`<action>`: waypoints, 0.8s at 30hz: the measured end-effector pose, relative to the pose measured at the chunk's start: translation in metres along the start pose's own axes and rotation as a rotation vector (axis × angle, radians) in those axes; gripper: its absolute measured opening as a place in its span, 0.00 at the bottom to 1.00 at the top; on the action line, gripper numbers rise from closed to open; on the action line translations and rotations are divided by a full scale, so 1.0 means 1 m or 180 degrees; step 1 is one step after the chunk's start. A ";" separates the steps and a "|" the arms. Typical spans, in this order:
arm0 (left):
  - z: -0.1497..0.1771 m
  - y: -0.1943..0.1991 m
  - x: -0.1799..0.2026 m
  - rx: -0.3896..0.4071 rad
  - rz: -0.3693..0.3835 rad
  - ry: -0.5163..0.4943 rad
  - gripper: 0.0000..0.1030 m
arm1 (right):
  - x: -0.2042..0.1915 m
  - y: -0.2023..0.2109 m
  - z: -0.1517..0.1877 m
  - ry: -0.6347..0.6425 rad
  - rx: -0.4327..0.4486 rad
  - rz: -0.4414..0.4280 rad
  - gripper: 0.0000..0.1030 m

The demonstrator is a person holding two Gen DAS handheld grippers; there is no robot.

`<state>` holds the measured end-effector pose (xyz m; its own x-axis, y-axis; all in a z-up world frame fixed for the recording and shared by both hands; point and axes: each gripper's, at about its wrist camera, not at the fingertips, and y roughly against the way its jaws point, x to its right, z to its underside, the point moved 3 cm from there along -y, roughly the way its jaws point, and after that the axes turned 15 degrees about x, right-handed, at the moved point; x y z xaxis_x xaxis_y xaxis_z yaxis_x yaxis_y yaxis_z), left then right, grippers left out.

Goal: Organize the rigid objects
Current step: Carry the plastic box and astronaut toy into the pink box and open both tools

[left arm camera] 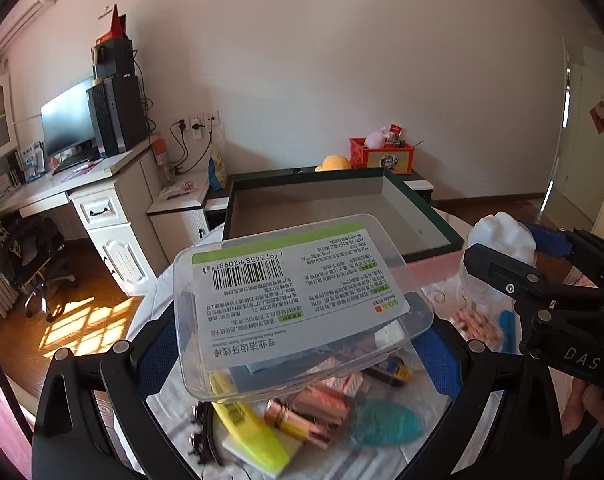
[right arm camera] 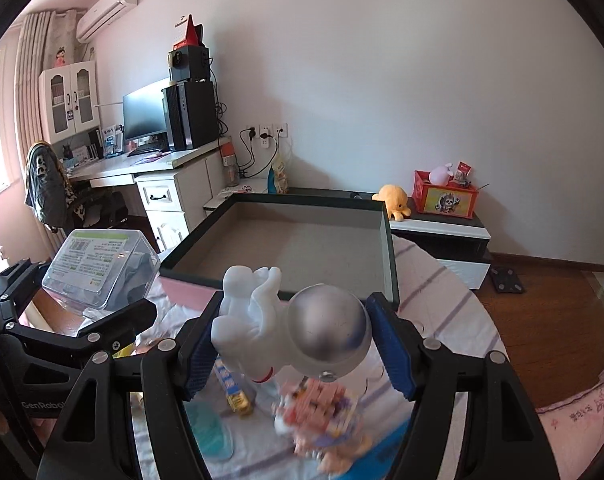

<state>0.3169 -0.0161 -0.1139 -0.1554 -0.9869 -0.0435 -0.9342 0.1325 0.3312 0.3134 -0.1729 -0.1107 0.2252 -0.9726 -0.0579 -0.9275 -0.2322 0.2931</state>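
Both grippers loaded, both off the table. My left gripper [left arm camera: 297, 344] is clamped on the clear plastic box [left arm camera: 297, 300], label side up, tilted. My right gripper [right arm camera: 297, 344] is closed on the white astronaut figure [right arm camera: 289, 328], pads on body and silver helmet.

The dark tray [right arm camera: 386, 256] sits empty at 12 o'clock from both, just past the pink edge. My guess: both go in there.

Risks:
- Helmet is round and smooth, so the right pad has a small contact patch. A quick swing could roll the figure out.
- The box is slick and held at a tilt, so loose contents could shift and twist it in the jaws.
- The two grippers are close, left's load at 9 o'clock of mine. They could clash if both head for the tray together.
- Clutter below: the yellow item [left arm camera: 249, 436] and the teal piece [left arm camera: 386, 424]. A drop scatters it.
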 end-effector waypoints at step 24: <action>0.021 -0.190 0.001 -0.1241 -0.0186 -0.0233 1.00 | 0.059 -0.162 0.020 -0.0280 -0.0928 0.0234 0.84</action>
<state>0.4872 -0.0401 -0.1963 -0.1412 -0.9807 -0.1352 -0.7524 0.0176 0.6585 0.4709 -0.1930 -0.1808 0.1221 -0.9869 -0.1051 -0.8128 -0.1602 0.5601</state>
